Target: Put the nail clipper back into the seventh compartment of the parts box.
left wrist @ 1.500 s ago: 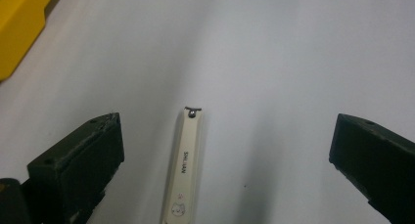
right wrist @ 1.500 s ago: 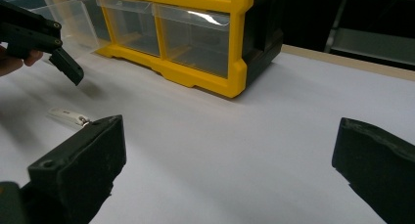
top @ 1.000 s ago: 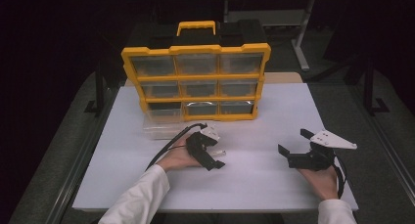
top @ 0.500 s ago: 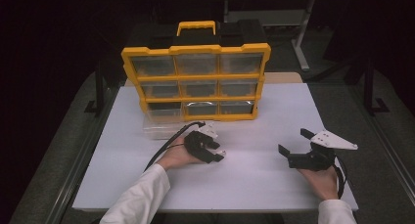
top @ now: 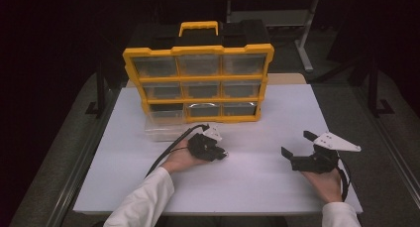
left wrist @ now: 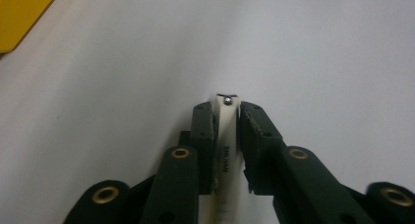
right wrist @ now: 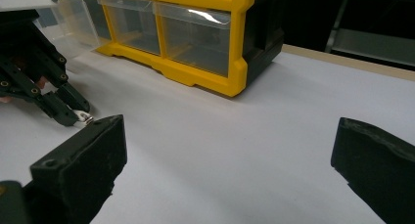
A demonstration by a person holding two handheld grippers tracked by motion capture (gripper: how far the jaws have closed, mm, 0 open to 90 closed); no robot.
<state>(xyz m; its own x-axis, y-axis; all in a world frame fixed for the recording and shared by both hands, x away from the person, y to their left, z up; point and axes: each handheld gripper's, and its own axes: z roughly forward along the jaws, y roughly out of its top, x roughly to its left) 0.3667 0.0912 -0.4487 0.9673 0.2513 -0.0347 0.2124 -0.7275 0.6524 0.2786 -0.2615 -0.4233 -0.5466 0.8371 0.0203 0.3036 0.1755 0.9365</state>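
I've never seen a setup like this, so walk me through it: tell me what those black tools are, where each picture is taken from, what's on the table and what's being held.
A person sits at a white table with a hand-held two-jaw gripper in each hand; there is no robot arm. The high view looks down from above the person's side. The other two pictures come from cameras riding on the grippers, looking along their black jaws.

On the table stands a yellow organizer with clear drawers; one clear drawer sits pulled out at its lower left.

The left gripper has just been closing and now pinches a thin white strip with a small metal bit at its tip. What the strip is, I cannot tell. The right gripper rests open, holding nothing.
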